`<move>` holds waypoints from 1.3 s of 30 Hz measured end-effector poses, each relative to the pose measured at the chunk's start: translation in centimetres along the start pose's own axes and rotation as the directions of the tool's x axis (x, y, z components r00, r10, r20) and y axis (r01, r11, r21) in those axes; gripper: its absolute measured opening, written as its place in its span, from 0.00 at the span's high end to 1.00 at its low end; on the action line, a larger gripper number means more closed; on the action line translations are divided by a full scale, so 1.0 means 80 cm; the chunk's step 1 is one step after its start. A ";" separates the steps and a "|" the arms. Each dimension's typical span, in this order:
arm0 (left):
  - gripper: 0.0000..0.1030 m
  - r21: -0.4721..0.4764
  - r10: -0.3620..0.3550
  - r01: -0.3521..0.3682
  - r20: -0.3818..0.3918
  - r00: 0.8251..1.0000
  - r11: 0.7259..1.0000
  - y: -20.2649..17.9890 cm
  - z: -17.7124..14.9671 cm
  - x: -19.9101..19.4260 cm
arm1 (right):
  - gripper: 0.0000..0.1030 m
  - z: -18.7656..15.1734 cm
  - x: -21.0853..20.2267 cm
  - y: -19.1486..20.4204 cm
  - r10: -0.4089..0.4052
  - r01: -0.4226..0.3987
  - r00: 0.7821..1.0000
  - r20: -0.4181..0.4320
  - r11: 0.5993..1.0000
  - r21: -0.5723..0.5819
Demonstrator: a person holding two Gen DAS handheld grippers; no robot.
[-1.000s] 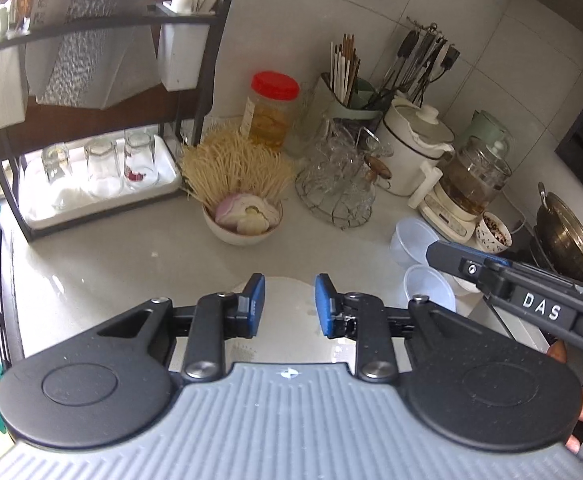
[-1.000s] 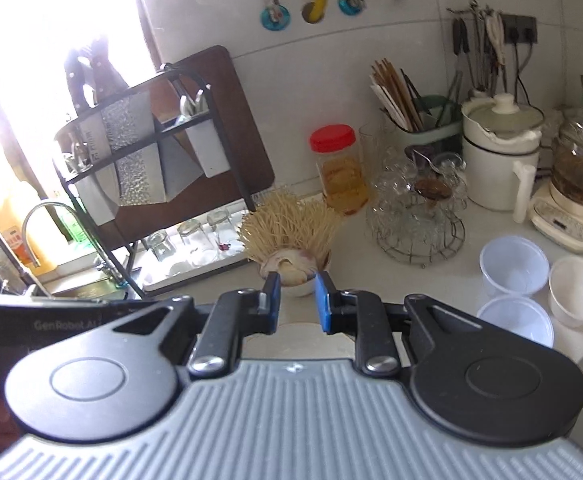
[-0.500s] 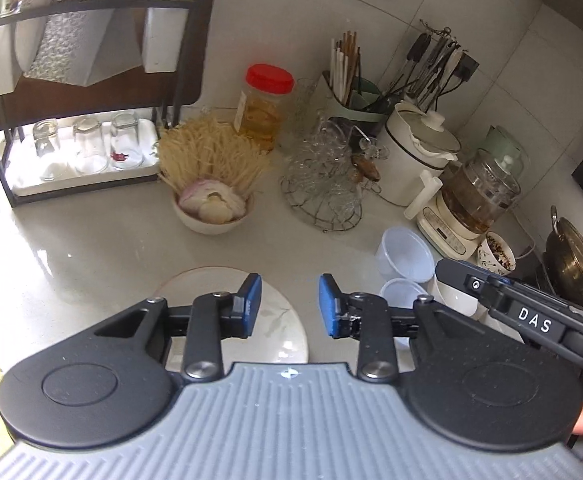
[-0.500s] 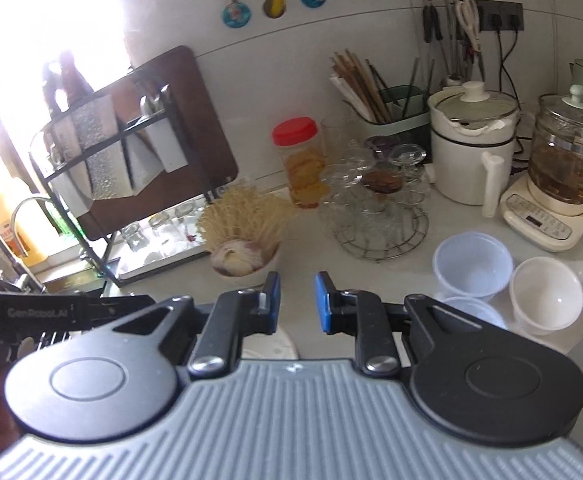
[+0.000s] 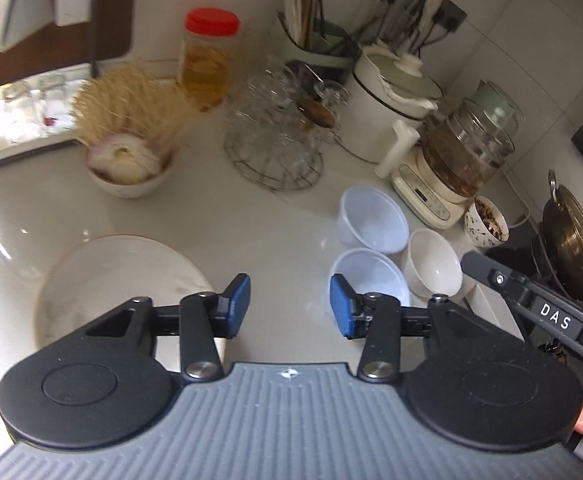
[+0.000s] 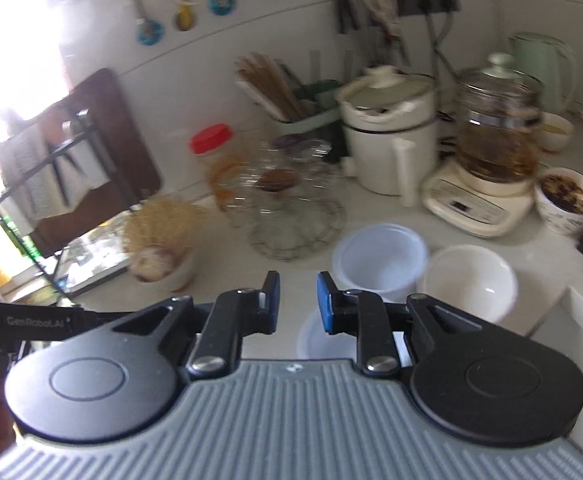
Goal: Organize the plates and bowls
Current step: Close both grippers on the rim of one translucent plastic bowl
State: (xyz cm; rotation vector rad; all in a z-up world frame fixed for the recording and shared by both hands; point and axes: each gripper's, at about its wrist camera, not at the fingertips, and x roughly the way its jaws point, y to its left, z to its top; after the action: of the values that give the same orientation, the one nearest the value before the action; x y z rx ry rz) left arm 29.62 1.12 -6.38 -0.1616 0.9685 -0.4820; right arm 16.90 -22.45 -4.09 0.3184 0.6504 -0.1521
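The left gripper (image 5: 289,306) hung over bare table (image 5: 251,232) w/ jaws about half wide and opening, nothing btwn them; the plate (image 5: 123,276) lay flat just left of it, the nearest clear bowl (image 5: 371,276) just right. The right gripper (image 6: 297,304) had narrow, empty jaws above the same cluster: two clear bowls and a white bowl (image 6: 471,280), rims touching or nearly. Likely risks: a jaw clipping one rim would shove its neighbours toward the table edge; the flat plate offers little lip, so pads might slip.
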 end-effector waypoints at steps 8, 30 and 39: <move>0.44 0.003 0.004 -0.003 -0.144 0.990 1.000 -0.040 -0.002 0.082 | 0.28 -0.016 0.018 -0.075 -0.074 0.080 0.996 -0.058 0.990 0.118; 0.47 -0.115 -0.087 0.058 -0.264 0.960 0.992 -0.047 -0.018 0.213 | 0.66 -0.059 0.124 -0.138 0.085 -0.014 0.967 -0.241 0.959 0.282; 0.75 -0.107 -0.106 0.077 -0.297 0.949 0.991 -0.051 -0.027 0.229 | 0.79 -0.068 0.134 -0.140 0.104 -0.029 0.959 -0.264 0.961 0.274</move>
State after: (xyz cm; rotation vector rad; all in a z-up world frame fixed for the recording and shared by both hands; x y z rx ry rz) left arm 35.13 -10.79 -19.94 -0.2231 1.2897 -0.5570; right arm 19.59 -31.58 -17.45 0.6301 0.8976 -0.1314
